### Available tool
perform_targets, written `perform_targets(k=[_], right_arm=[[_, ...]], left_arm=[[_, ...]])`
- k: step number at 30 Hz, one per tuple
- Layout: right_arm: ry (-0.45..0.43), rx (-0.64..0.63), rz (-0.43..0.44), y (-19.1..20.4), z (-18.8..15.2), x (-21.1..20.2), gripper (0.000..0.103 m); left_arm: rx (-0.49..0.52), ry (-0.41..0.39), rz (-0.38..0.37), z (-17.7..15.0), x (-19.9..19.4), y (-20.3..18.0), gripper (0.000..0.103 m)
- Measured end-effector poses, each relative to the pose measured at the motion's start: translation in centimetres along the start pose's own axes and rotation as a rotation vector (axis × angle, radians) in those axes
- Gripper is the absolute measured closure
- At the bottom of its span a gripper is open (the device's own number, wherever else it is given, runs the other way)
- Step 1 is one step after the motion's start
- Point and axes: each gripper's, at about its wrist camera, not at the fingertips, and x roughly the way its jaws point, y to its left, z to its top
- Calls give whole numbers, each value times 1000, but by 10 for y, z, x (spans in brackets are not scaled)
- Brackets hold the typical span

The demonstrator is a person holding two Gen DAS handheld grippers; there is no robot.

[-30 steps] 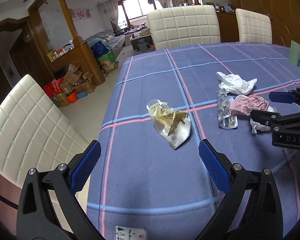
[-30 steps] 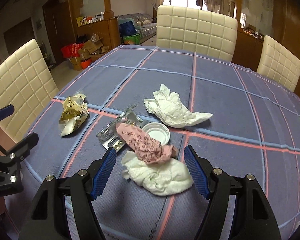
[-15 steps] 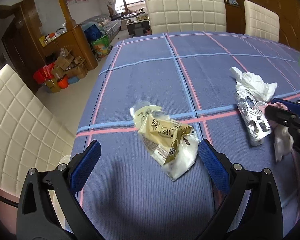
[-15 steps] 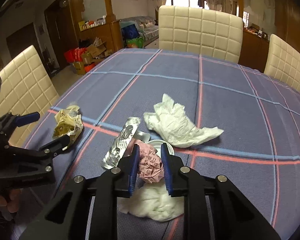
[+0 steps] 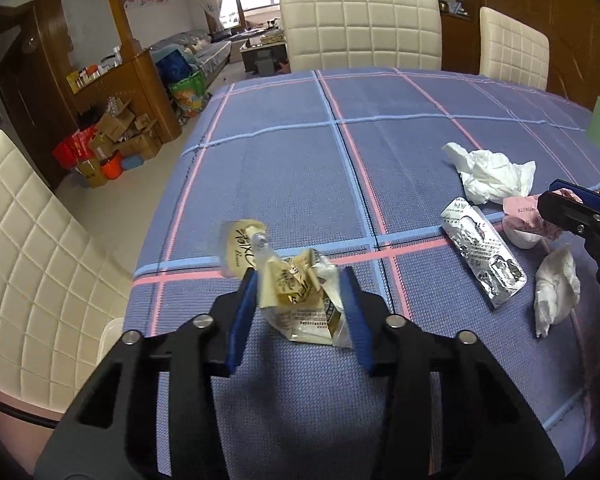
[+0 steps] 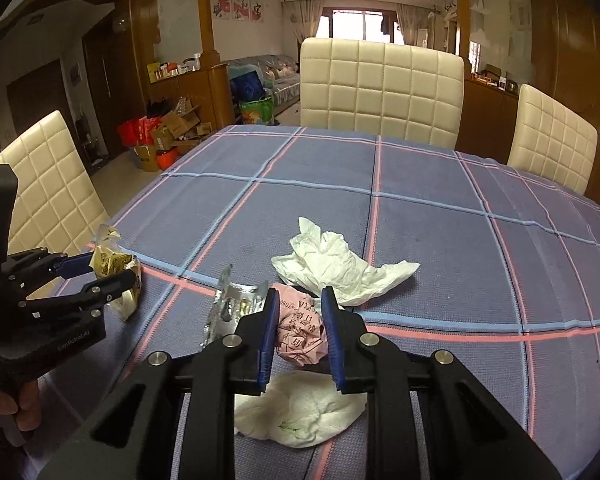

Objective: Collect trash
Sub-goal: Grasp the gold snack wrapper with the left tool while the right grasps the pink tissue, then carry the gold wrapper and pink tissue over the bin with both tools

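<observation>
Nearest my right tongs [image 6: 300,332]: a white napkin [image 6: 300,412] under them, foil blister pack [image 6: 232,308] left, crumpled tissue [image 6: 336,264] beyond. They pinch a pink paper wad [image 6: 300,332]. My left tongs [image 5: 300,300], angled down, just closed on the gold wrapper [image 5: 296,300] near the table [image 5: 300,140] edge.
</observation>
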Motion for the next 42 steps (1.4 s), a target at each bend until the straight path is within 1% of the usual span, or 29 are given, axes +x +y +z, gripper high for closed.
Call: perform_targets(k=[2, 4, 7, 17, 28, 36, 42], right_arm=[[-10, -8, 2, 3, 1, -4, 81], [-24, -26, 3, 10, 0, -11, 81], [-35, -50, 7, 19, 0, -20, 81], [-59, -140, 47, 62, -1, -43, 81], [-102, -254, 71, 115, -2, -72, 81], [-111, -321, 98, 153, -3, -78, 81], [-108, -380, 140, 194, 0, -71, 81]], left_arm=[[-5, -10, -5, -1, -7, 1, 66], [-2, -24, 2, -3, -16, 2, 71], [7, -45, 6, -8, -31, 3, 73], [51, -133, 36, -29, -84, 8, 74], [27, -187, 69, -46, -120, 30, 74], [-22, -207, 105, -65, -139, 63, 74], [-74, -191, 148, -82, -142, 98, 74]])
